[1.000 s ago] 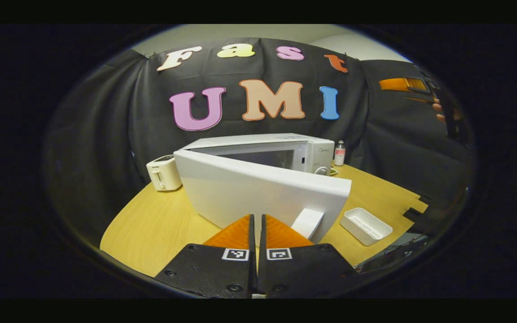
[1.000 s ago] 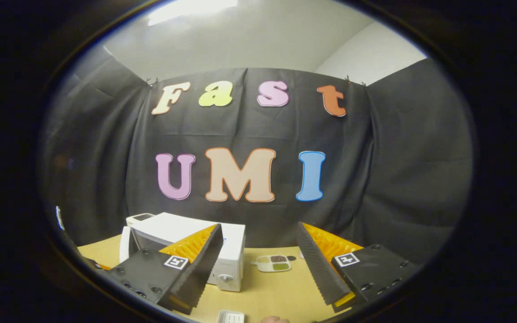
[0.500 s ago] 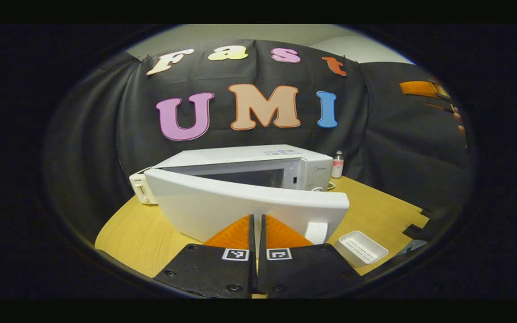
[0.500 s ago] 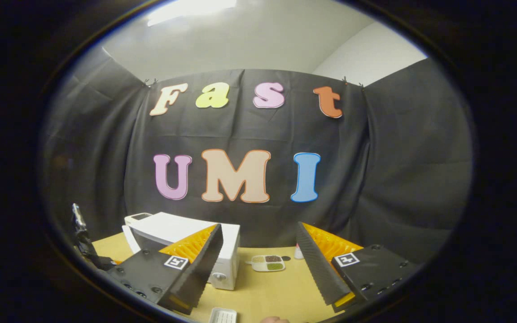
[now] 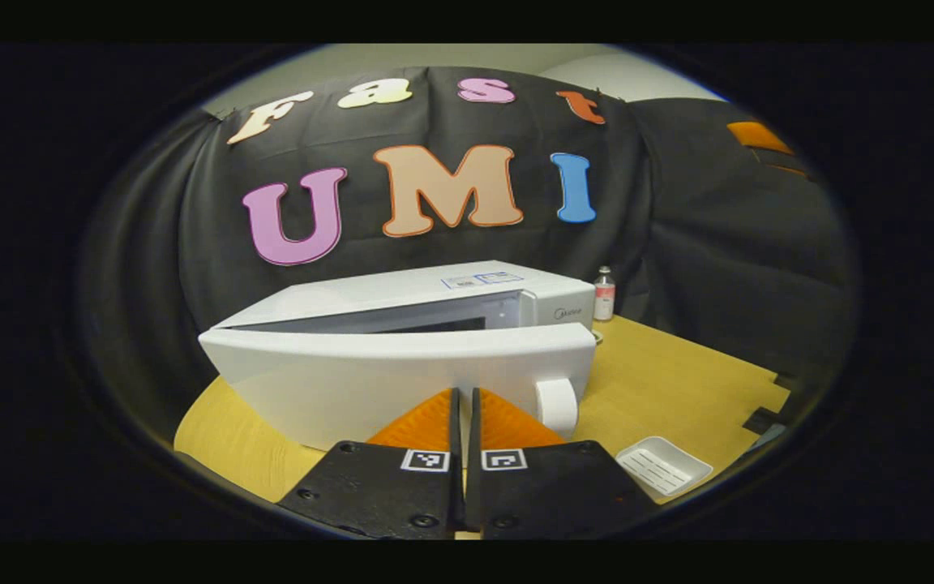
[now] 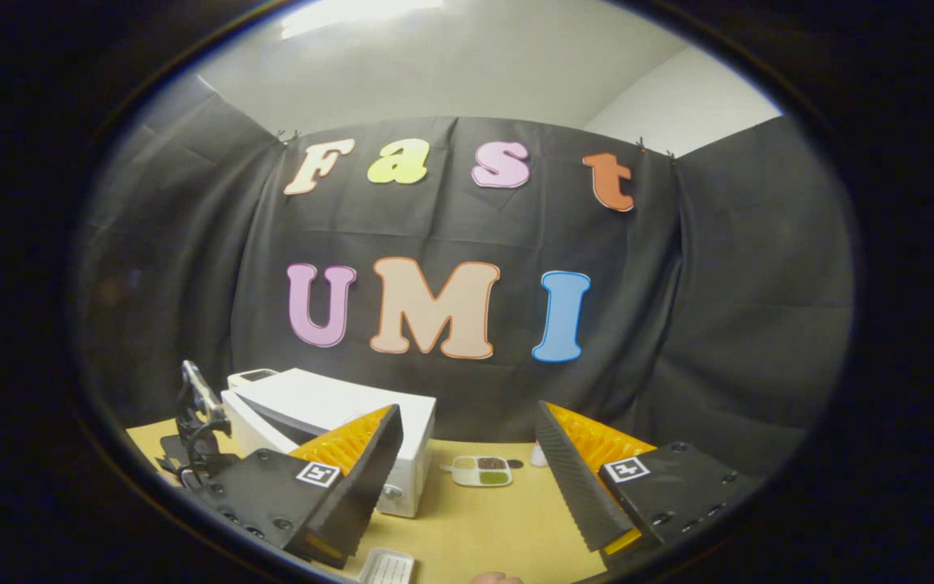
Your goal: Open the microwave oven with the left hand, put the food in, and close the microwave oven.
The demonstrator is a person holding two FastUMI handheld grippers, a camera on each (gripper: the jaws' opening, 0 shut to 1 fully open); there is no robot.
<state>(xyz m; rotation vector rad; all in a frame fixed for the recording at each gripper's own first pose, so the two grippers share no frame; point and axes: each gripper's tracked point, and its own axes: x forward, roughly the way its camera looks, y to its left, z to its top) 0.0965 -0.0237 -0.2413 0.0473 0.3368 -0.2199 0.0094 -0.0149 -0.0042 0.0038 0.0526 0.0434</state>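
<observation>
Two fingers of the left gripper (image 5: 464,405) press together at the microwave (image 5: 451,300) door (image 5: 402,381) — ajar; the right gripper (image 6: 467,454) hangs spread above the table (image 6: 475,527).

I am working in a staged recording booth, not a lived-in kitchen: black cloth (image 6: 726,324) drapes the walls under a plain white ceiling (image 6: 467,73), and a bare wooden table (image 5: 678,381) carries a white microwave oven (image 5: 402,324), a small bottle (image 5: 604,294) and a white tray (image 5: 663,464).
</observation>
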